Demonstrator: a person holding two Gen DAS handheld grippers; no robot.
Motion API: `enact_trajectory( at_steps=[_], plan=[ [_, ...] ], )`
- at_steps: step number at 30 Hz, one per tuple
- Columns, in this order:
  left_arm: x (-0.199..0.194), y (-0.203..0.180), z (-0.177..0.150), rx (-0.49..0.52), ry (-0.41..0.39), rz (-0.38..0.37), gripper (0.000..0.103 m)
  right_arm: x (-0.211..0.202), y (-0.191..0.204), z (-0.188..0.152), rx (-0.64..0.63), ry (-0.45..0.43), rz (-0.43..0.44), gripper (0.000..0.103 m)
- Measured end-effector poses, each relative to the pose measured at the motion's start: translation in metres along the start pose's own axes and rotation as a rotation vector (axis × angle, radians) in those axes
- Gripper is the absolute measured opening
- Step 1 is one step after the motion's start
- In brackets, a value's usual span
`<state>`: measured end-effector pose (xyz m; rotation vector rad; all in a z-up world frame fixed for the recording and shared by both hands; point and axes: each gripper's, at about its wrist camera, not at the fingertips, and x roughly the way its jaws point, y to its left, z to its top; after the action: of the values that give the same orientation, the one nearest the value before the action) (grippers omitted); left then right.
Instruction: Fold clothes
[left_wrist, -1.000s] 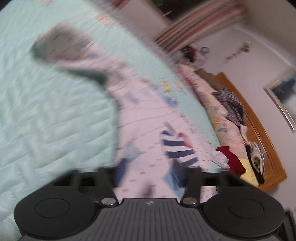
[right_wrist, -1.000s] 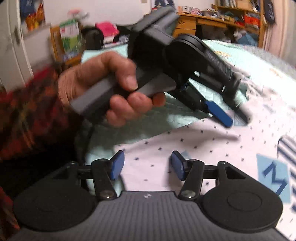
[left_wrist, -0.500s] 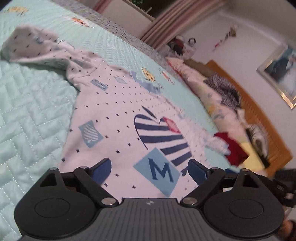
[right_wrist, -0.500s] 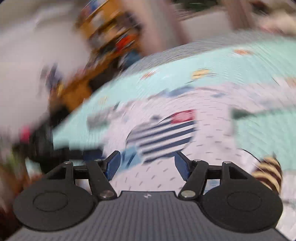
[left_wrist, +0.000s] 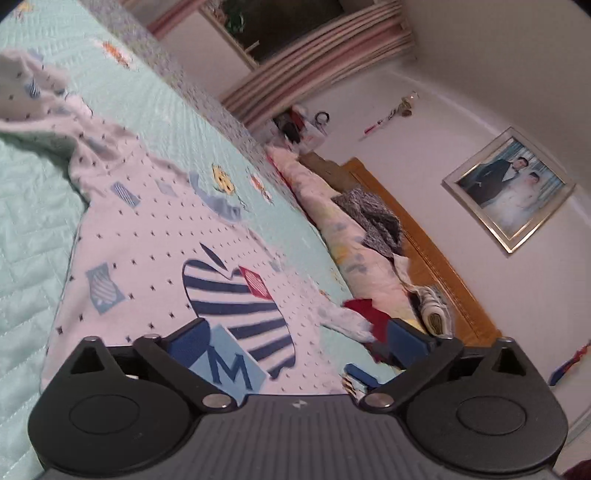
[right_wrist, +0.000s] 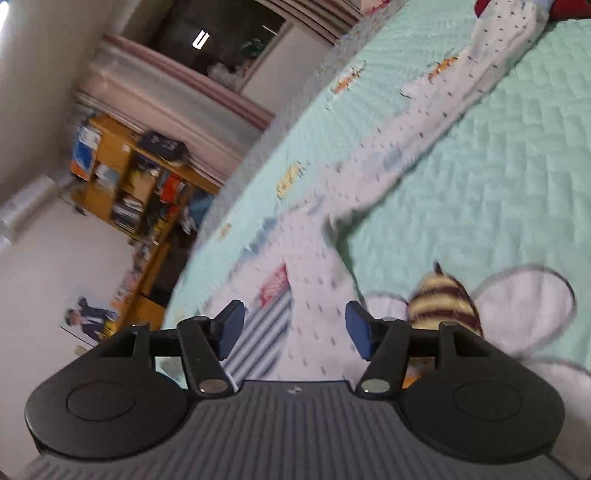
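White shirt (left_wrist: 155, 236) now released; left gripper (left_wrist: 295, 341) fingers opening wider.

Left gripper (left_wrist: 295, 339) released shirt (left_wrist: 162, 236), jaws opening; right gripper (right_wrist: 295, 328) swung toward sleeve (right_wrist: 424, 122).

A white long-sleeved top (left_wrist: 155, 236), dotted with small dark marks, lies spread front-up on a mint-green quilted bedspread (left_wrist: 26, 229). Its chest shows a navy-striped apple, a red patch and a blue square bearing the letter M. One sleeve (right_wrist: 454, 92) stretches flat away; the other bunches at far left.
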<state>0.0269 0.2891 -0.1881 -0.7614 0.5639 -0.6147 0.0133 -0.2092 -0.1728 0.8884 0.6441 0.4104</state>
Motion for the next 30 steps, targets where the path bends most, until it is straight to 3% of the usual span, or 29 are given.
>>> enact_trajectory(
  at_steps=[3, 7, 11, 14, 18, 25, 29, 30],
  plan=[
    [0.02, 0.005, -0.006, 0.035, 0.068, 0.209, 0.099, 0.015, 0.003, 0.0, -0.021, 0.047, 0.035, 0.068],
    [0.024, 0.0, -0.01, 0.099, 0.067, 0.225, 0.102, 0.034, 0.004, -0.006, -0.058, 0.179, -0.02, 0.071],
    [0.028, -0.002, -0.009, 0.117, 0.072, 0.234, 0.102, 0.024, 0.006, -0.015, -0.146, 0.154, -0.009, 0.071],
    [0.028, -0.001, -0.008, 0.109, 0.069, 0.23, 0.102, 0.026, 0.012, -0.016, -0.135, 0.159, -0.042, 0.072],
    [0.03, -0.003, -0.016, 0.157, 0.063, 0.255, 0.102, 0.042, 0.044, -0.021, -0.223, 0.153, -0.137, 0.072],
    [0.038, -0.018, -0.028, 0.28, 0.064, 0.342, 0.102, 0.082, 0.115, -0.037, -0.443, 0.114, -0.106, 0.073],
    [0.029, -0.019, -0.022, 0.219, 0.047, 0.331, 0.102, 0.104, 0.155, -0.044, -0.583, 0.081, -0.103, 0.074],
    [0.025, -0.019, -0.02, 0.196, 0.041, 0.326, 0.102, 0.11, 0.163, -0.045, -0.612, 0.07, -0.107, 0.079]
  ],
)
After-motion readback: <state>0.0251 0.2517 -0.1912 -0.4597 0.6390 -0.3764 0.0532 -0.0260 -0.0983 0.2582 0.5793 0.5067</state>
